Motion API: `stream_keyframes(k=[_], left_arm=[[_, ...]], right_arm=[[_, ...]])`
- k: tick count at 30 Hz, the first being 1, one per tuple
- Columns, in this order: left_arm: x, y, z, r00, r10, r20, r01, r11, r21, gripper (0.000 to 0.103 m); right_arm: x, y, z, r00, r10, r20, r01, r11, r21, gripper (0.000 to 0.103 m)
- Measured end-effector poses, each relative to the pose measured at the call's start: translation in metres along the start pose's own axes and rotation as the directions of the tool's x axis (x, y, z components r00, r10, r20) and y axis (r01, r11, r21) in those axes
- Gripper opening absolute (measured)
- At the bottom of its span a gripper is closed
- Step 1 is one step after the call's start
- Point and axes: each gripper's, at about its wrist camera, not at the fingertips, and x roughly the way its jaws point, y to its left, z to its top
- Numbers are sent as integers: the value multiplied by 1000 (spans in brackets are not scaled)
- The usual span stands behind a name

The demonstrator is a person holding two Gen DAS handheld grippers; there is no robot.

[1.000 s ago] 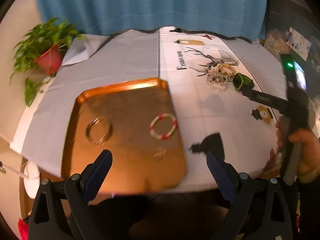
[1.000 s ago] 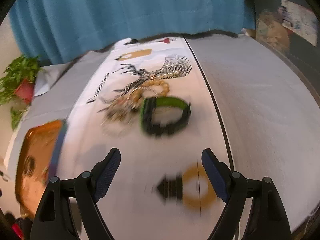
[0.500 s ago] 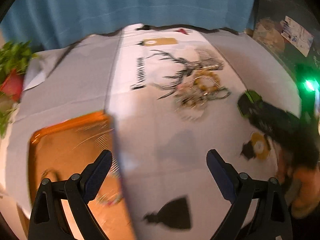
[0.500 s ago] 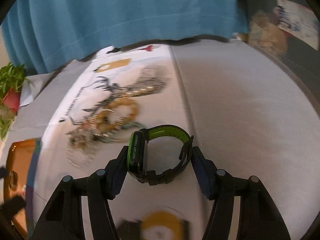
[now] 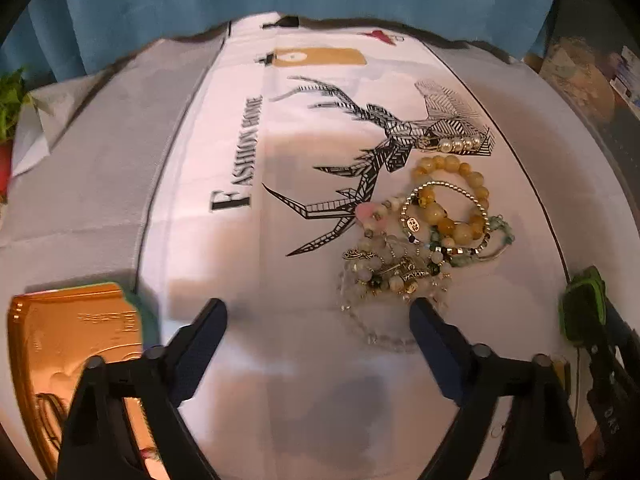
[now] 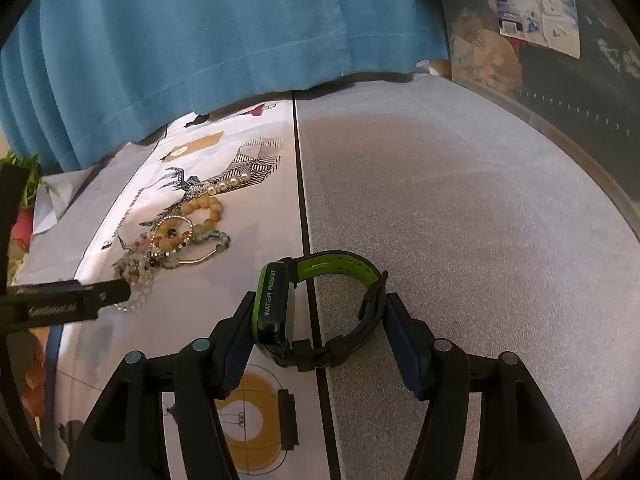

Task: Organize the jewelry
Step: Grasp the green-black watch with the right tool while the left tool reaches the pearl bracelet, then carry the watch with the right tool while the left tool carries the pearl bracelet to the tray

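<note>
Closed since: right hand-held gripper (image 6: 316, 330) pinches sideways watch (image 6: 316, 312).

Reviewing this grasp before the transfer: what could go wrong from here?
1. The right gripper pinches the watch across its flexible strap loop; it may squash or slip.
2. The open left gripper is at the tangled bracelet pile; one pick may drag several.

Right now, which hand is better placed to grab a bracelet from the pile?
Left. Its tongs are open and empty, pointed at the bracelet pile just ahead. The right tongs are closed on the green watch, so they're occupied.
</note>
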Motion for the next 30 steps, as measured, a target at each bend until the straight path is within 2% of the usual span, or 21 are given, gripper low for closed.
stream_keyframes(k=[2,3,4,8,11,19,27,30], left_arm=[[-5,-4,-3,999,-5,32,4,1000,23,58],[-8,-7,-5,999,-18,37,17,999,43,34],[-10,-10,-8,999,-37,32,35,997,65,4],[-16,-20,-20,992,-127,-11,128,987,97,5],[-28,-19,-30,981,-190,-42,192,980,59,5],[-118,-12,-40,958,-273,82,268,961,70,5],[-163,-15,-37,949,-275,153,261,960,106,5],[-165,-12,-41,955,-256,149,243,965,103,5]], right_arm=[[1,0,0,1000,2,-1,-2,1000,-2,62],[0,0,-1,1000,3,-1,-3,1000,-3,62],[0,0,-1,1000,3,-1,-3,1000,-7,62],[-2,4,-2,1000,4,-14,-5,1000,-15,59],[-8,9,-6,999,7,-33,-8,999,-33,57],[-51,4,-12,1000,15,-1,-15,1000,-9,57],[-88,5,-10,999,12,41,-12,1000,-12,57],[-94,4,-11,999,6,38,-5,1000,-22,57]])
